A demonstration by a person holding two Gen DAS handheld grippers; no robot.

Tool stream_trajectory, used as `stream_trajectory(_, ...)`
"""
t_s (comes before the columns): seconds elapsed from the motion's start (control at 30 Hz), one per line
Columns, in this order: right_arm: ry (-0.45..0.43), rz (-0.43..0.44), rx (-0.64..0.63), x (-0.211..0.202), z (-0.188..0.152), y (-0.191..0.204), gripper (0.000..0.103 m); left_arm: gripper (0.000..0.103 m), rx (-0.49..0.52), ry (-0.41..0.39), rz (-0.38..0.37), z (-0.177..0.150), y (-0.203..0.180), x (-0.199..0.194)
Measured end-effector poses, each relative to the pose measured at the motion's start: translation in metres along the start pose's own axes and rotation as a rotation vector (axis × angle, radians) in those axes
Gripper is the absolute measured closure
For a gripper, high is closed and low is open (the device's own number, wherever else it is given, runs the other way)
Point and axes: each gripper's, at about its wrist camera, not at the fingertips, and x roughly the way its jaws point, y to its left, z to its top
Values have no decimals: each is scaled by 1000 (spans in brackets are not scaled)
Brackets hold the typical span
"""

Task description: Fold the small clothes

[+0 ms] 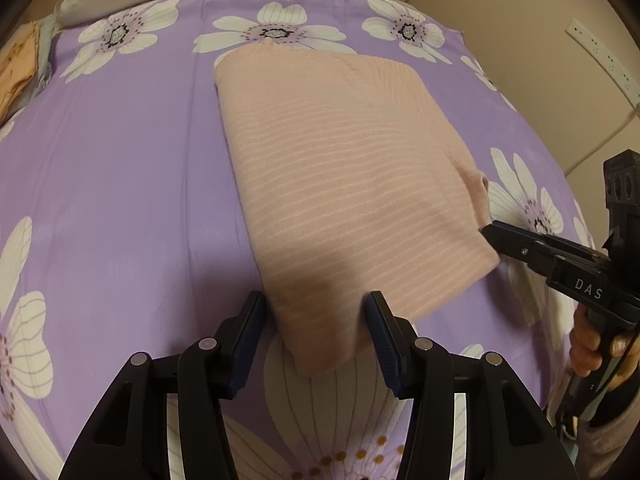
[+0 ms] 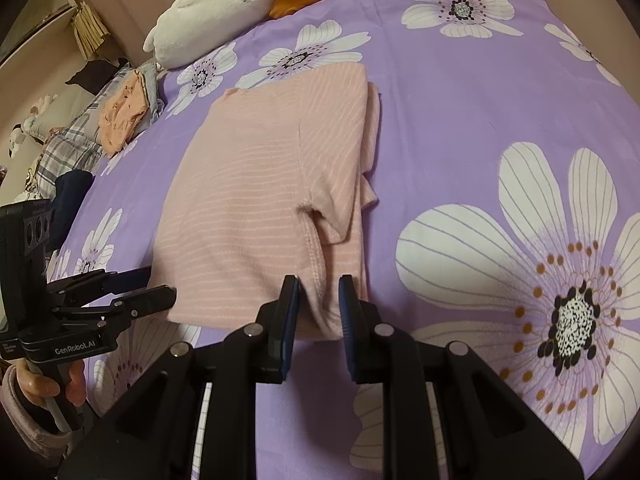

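On purple flower sheet (image 1: 120, 184), left view: pink striped shirt (image 1: 340, 168) lies folded; my left gripper (image 1: 316, 304) gapes wide around near corner, pads not pressing. Right view: my right gripper (image 2: 319, 286) stands narrowly apart around shirt's near edge; squeeze unclear.

— Where is your left gripper (image 1: 316, 308)?

— Low centre of the left wrist view, pointing steeply down. Its jaws stand apart, and your pink garment's (image 1: 340, 168) near corner lies between the fingers, untouched by the pads as far as the view shows.

— And your right gripper (image 2: 319, 292)?

— Bottom centre of its own view, jaws narrow, with a fold of the cloth's edge between the fingertips. I cannot tell whether the pads press it.

— Your hands?

— Your right hand (image 1: 600, 348) wraps the handle at the right edge of the left view; your left hand (image 2: 60, 384), in a pale sleeve, grips at lower left of the right view.
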Motion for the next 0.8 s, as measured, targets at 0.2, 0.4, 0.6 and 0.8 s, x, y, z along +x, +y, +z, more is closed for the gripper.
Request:
stream_trajectory(0.2, -4, 6, 23, -5, -5, -4, 81, 52, -26, 3, -14, -6, 2, -3)
stream_trajectory(0.4, 1, 11, 58, -11, -10, -14, 71, 52, -24, -7, -1, -11, 1, -9)
stream_trajectory(0.6, 0, 16, 82, -17, -15, -18, 66, 51, -40, -3, 1, -14, 4, -10)
stream_trajectory(0.8, 4, 62, 143, -17, -17, -25, 52, 36, -85, 4, -13, -15, 11, -10)
